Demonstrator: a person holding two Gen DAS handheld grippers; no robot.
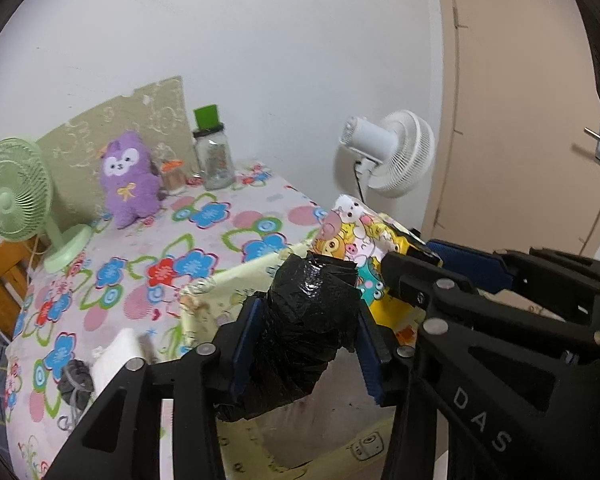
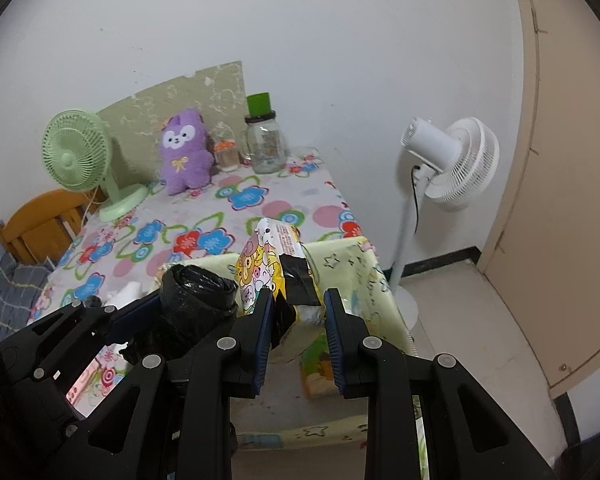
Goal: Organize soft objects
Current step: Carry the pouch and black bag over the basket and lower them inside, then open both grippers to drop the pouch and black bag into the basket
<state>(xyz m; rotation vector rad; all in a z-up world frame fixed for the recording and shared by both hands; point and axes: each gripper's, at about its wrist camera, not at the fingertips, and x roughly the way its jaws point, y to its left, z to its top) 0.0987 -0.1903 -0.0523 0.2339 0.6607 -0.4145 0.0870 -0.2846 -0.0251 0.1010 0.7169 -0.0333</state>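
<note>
My left gripper (image 1: pixel 306 334) is shut on a roll of black plastic bags (image 1: pixel 312 320) and holds it over the open pale yellow fabric box (image 1: pixel 204 292). My right gripper (image 2: pixel 298 316) is shut on a yellow cartoon-print packet (image 2: pixel 268 268) with black tape, held over the same box (image 2: pixel 356 264). The two held things are side by side; the roll also shows in the right wrist view (image 2: pixel 196 300), the packet in the left wrist view (image 1: pixel 352 236). A purple plush toy (image 1: pixel 128 180) sits upright at the back of the table (image 2: pixel 184 152).
The table has a flowered cloth (image 1: pixel 204 232). On it stand a green desk fan (image 1: pixel 16 196), a glass jar with a green lid (image 1: pixel 212 152), a small jar (image 1: pixel 174 174), a white packet (image 1: pixel 116 356) and a grey tangle (image 1: pixel 74 380). A white floor fan (image 2: pixel 452 160) stands right, by a door (image 2: pixel 560 160). A wooden chair (image 2: pixel 40 228) is left.
</note>
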